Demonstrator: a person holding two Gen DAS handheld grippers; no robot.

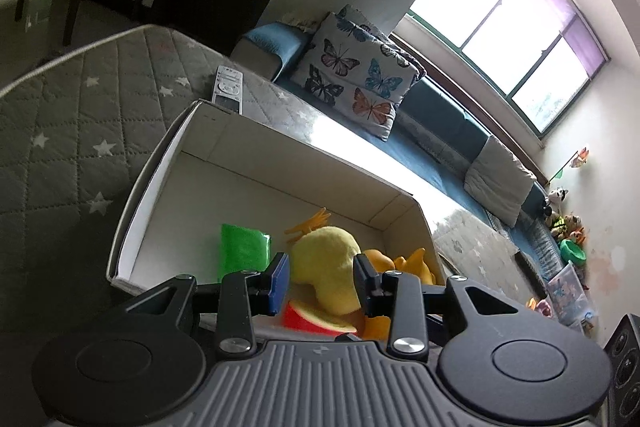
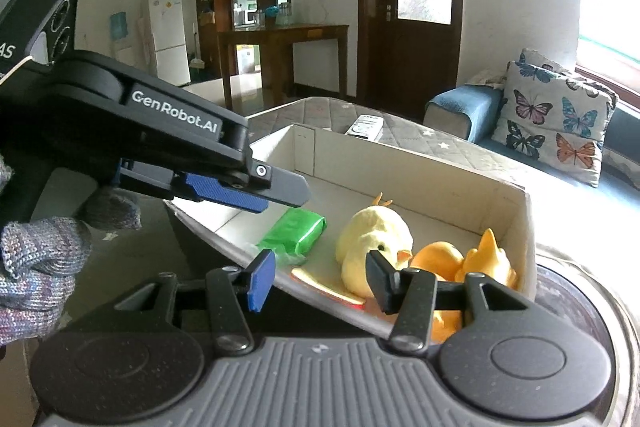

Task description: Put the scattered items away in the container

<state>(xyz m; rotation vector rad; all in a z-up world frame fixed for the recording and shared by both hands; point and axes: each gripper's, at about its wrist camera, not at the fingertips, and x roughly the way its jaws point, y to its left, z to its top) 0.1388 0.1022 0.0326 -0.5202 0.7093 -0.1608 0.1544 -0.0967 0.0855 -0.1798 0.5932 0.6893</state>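
Though boxed, plush chick [image 2: 374,241] pale yellow

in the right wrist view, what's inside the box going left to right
green packet → pale yellow plush chick → orange rubber ducks, all lying in the white box.

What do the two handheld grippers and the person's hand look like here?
Both grippers are black with a ribbed grey top plate, round black pivot discs and silver screws. The right gripper has one blue textured pad and one black finger. The left gripper has the same layout; its side reads "GenRobot.AI" in white. The hand wears a grey marled knit glove.
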